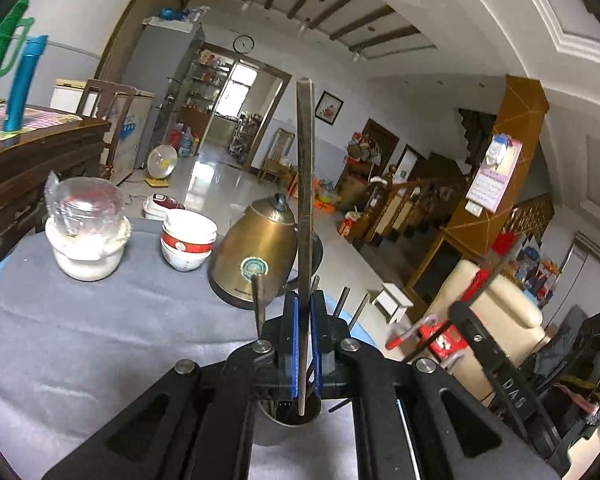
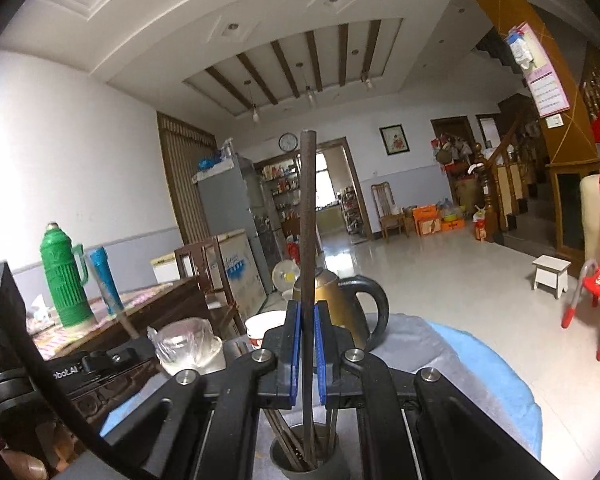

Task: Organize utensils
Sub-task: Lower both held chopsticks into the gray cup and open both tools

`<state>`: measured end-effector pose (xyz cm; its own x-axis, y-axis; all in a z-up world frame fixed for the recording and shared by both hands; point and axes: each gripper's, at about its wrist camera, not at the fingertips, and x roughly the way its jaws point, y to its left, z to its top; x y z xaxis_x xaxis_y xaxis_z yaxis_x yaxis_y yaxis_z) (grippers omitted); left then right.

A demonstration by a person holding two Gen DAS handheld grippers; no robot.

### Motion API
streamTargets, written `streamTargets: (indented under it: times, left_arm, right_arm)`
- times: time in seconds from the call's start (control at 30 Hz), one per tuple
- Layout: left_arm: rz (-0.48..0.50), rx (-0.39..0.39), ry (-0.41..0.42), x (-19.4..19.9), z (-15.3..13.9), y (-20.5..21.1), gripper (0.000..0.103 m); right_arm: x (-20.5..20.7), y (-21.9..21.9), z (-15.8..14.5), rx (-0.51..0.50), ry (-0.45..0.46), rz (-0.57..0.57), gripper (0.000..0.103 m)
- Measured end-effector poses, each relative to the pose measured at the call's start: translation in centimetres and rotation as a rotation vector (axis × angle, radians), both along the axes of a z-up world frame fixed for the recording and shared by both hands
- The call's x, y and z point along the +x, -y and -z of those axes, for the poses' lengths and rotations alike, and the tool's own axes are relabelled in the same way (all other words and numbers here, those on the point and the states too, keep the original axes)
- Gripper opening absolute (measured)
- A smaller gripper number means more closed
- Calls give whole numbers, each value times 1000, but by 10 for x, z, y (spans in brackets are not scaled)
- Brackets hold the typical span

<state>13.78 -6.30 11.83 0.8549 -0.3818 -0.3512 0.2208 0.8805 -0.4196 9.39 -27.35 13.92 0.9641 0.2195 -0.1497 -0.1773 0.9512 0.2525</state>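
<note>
My left gripper (image 1: 304, 304) is shut on a chopstick (image 1: 306, 184) that stands upright between its blue pads, its lower tip inside a metal utensil cup (image 1: 290, 414) below the jaws. Other sticks (image 1: 258, 300) lean out of that cup. My right gripper (image 2: 308, 312) is shut on a dark chopstick (image 2: 308, 220), also upright, its lower end in the metal cup (image 2: 310, 460) with several other sticks (image 2: 284, 436). Both grippers hover right above the cup on the grey-clothed table (image 1: 100, 332).
A brass kettle (image 1: 260, 248) stands just beyond the cup. Stacked bowls (image 1: 188, 244) and a plastic-covered white jar (image 1: 88, 232) sit further left. The table edge drops off to the right (image 2: 500, 392). A wooden table with a green thermos (image 2: 64, 276) is on the left.
</note>
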Motion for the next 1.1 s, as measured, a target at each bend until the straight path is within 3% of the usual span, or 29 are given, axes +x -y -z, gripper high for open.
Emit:
streamTargets:
  times: [0.43, 0.97, 1.03, 1.1]
  left_arm:
    - [61, 104, -115, 32, 48, 28, 6]
    - [109, 156, -244, 38, 74, 35, 6]
    - [98, 147, -248, 35, 68, 30, 12]
    - [93, 134, -241, 31, 64, 25, 27]
  right_arm:
    - [51, -5, 56, -58, -172, -53, 7]
    - [58, -7, 87, -91, -319, -85, 9]
    - [58, -6, 85, -102, -325, -67, 9]
    - [56, -4, 81, -97, -320, -50, 11]
